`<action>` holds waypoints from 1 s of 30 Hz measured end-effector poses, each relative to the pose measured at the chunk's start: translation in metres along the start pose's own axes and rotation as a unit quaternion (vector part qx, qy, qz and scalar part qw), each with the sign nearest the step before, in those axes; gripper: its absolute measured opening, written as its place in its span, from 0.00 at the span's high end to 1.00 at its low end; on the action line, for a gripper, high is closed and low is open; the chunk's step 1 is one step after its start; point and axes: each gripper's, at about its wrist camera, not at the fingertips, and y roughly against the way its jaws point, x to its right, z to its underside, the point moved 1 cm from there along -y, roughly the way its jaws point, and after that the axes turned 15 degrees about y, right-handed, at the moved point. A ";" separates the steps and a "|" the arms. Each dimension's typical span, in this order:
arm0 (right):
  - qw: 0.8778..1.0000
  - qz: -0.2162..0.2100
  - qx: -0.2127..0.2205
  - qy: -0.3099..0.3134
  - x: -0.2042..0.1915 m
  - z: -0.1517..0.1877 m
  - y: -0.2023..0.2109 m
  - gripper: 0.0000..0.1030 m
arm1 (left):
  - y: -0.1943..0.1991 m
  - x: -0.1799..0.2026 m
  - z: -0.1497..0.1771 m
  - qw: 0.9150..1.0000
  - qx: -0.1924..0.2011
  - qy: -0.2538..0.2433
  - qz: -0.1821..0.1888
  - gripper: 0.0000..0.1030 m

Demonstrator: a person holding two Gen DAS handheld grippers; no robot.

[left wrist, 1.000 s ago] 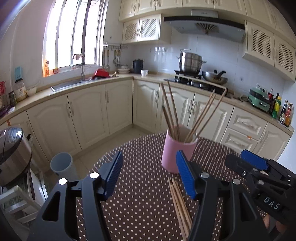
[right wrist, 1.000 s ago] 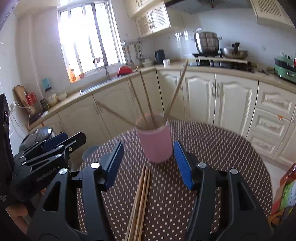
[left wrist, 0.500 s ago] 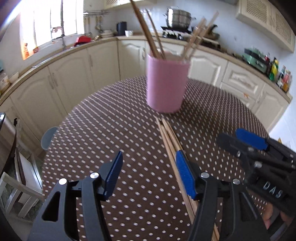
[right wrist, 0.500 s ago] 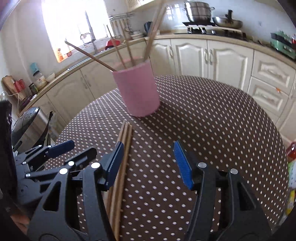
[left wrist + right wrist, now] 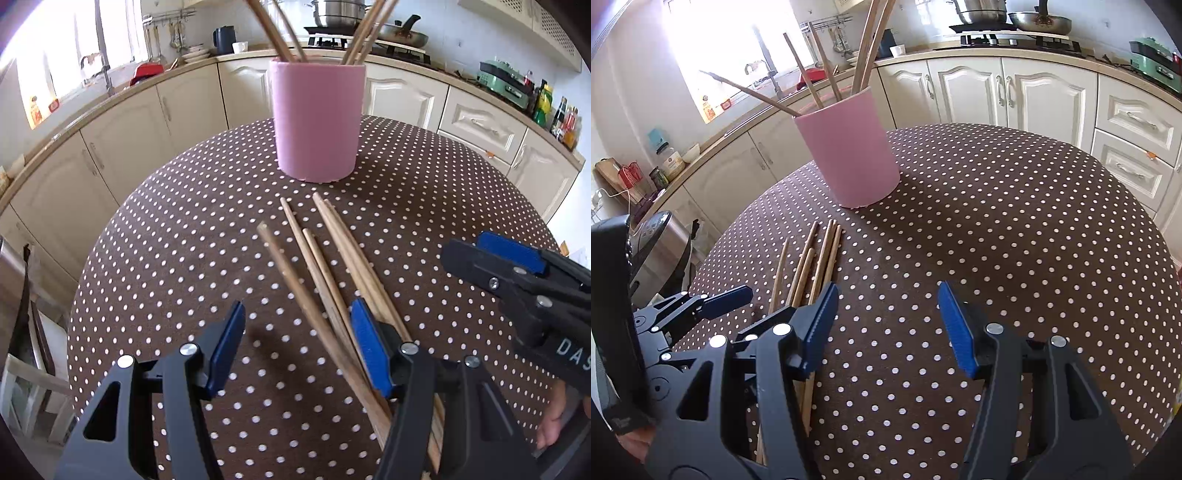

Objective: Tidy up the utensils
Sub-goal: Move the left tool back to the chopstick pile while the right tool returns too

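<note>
- Both tongs stand released with nothing between their blue pads: the left gripper [image 5: 297, 347] hangs low over the dotted tablecloth [image 5: 166, 258], and the right gripper [image 5: 886, 325] hangs over bare cloth beside it
- Just ahead of the left gripper, with their near ends running under its right-hand finger, lie the loose chopsticks [image 5: 325, 266], a fanned bundle flat on the cloth; one stick angles up across the gap between the fingers, so the jaws look set to take it, though no pad touches it yet
- From the right gripper the same bundle [image 5: 816, 266] sits off to its left, partly behind its left finger; this tool seems kept aside, clear of the sticks, probably to leave the other one room
- Beyond both tongs, past the far tips of the bundle and apart from them, stands the pink cup [image 5: 317, 118], upright, with several chopsticks already leaning out of it; it is likely the place the loose ones are meant for
- Further out are cream kitchen cabinets [image 5: 1008, 92] and a stove with pots
</note>
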 end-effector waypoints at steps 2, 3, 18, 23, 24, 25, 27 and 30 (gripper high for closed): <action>1.000 -0.005 -0.004 0.003 -0.003 0.000 -0.003 0.45 | 0.004 -0.008 -0.001 1.000 0.002 0.004 -0.002 0.42; 1.000 -0.006 -0.006 0.004 -0.003 -0.001 -0.005 0.45 | 0.004 -0.011 -0.001 1.000 0.005 0.002 -0.005 0.42; 0.998 0.003 -0.041 0.047 -0.029 -0.010 -0.031 0.47 | -0.001 -0.050 -0.004 1.000 0.000 0.019 -0.021 0.42; 0.996 0.008 -0.060 0.065 -0.036 -0.016 -0.045 0.51 | -0.005 -0.054 -0.013 0.999 -0.002 0.024 -0.021 0.42; 0.996 0.006 -0.062 0.070 -0.039 -0.018 -0.047 0.52 | -0.005 -0.054 -0.013 0.999 -0.002 0.026 -0.021 0.42; 0.995 0.004 -0.064 0.073 -0.042 -0.020 -0.049 0.52 | -0.005 -0.053 -0.013 0.999 -0.002 0.027 -0.021 0.42; 0.994 0.004 -0.068 0.082 -0.048 -0.024 -0.053 0.53 | -0.005 -0.053 -0.012 0.999 -0.003 0.029 -0.020 0.42; 0.992 0.017 -0.073 0.102 -0.060 -0.029 -0.059 0.55 | -0.007 -0.055 -0.014 0.999 -0.002 0.027 -0.020 0.42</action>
